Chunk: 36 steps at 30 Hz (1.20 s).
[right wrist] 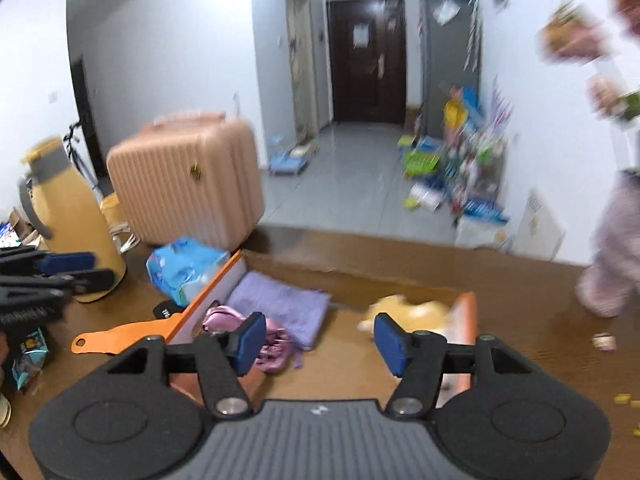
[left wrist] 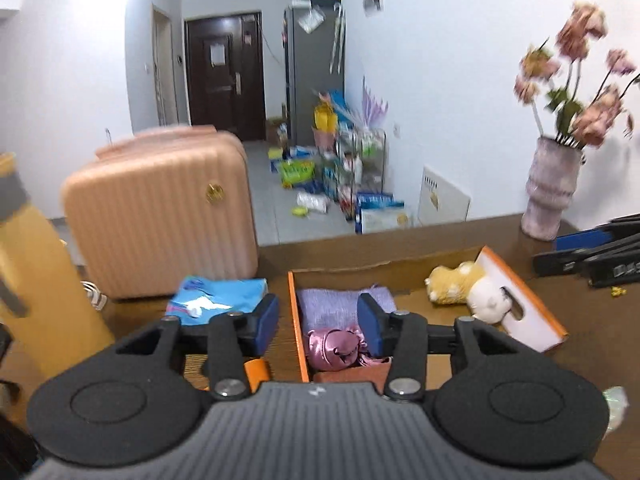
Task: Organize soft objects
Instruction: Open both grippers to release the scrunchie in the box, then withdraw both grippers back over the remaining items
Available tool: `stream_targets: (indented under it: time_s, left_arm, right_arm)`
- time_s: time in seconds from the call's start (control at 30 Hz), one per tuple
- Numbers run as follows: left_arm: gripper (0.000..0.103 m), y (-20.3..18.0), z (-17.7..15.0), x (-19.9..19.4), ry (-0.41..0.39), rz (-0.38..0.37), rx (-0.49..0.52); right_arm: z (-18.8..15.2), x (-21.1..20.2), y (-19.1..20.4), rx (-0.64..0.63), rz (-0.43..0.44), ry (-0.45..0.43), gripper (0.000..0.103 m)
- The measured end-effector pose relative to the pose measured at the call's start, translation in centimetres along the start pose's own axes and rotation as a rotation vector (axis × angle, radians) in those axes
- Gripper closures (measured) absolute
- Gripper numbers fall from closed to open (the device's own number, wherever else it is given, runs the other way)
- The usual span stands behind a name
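Now the left gripper (left wrist: 318,322) is hovering released over the box (left wrist: 298,320), where the towel (left wrist: 340,304) and pink pouch (left wrist: 338,348) are lying packed; the plush (left wrist: 460,288) is lying farther right; the right gripper (right wrist: 318,344) is waiting released too.

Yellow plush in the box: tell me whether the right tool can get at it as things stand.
Probably yes. The right tool is open and empty, and the yellow plush lies uncovered in the orange box just ahead of its fingers, with nothing between them.
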<state>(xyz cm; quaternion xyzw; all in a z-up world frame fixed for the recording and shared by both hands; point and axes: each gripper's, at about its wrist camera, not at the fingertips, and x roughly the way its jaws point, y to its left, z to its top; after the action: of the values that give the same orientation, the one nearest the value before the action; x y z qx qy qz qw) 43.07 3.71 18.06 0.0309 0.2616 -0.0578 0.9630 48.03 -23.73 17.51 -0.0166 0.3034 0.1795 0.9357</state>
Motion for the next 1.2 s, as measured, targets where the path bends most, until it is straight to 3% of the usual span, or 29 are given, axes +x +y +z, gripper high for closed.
stream_targets:
  time_s: [0.2,0.33,0.47,0.6,0.73,0.83,0.93,1.03,1.2]
  left_arm:
    - [0.055,-2.3,0.0,-5.2,-0.027,0.015,-0.011]
    - [0.049,-4.3,-2.3,-8.8,-0.084,0.015,-0.009]
    - [0.037,-7.2,-8.1,-12.9,-0.195,0.058,0.027]
    - [0.031,-9.9,-15.9,-16.5,-0.237,0.009,0.012]
    - [0.026,-10.9,-22.8,-18.9,-0.182,-0.035,-0.061]
    - [0.026,-10.8,-24.8,-19.1,-0.117,-0.043,-0.068]
    - [0.026,-9.9,-24.8,-18.7,-0.116,-0.022,-0.071]
    - [0.026,-8.7,-24.5,-17.8,-0.107,0.012,-0.113]
    - [0.026,-5.7,-24.9,-16.3,-0.075,0.081,-0.166]
  right_arm:
    - [-1.8,-8.0,-1.9,0.031,-0.035,-0.078,0.043]
    - [-4.4,-12.1,-1.7,0.011,-0.038,-0.154,0.041]
    - [-10.4,-15.8,-0.1,-0.037,-0.025,-0.270,0.033]
    - [-18.4,-18.6,2.2,-0.080,-0.014,-0.341,0.024]
    - [-26.8,-20.5,4.4,-0.071,0.008,-0.373,0.019]
    - [-30.8,-21.1,5.3,-0.022,0.050,-0.353,0.018]
    - [-31.4,-20.5,5.8,-0.035,0.071,-0.314,0.018]
    - [-31.0,-19.9,6.4,-0.038,0.063,-0.330,0.018]
    - [-30.2,-16.0,8.9,-0.076,0.149,-0.249,0.018]
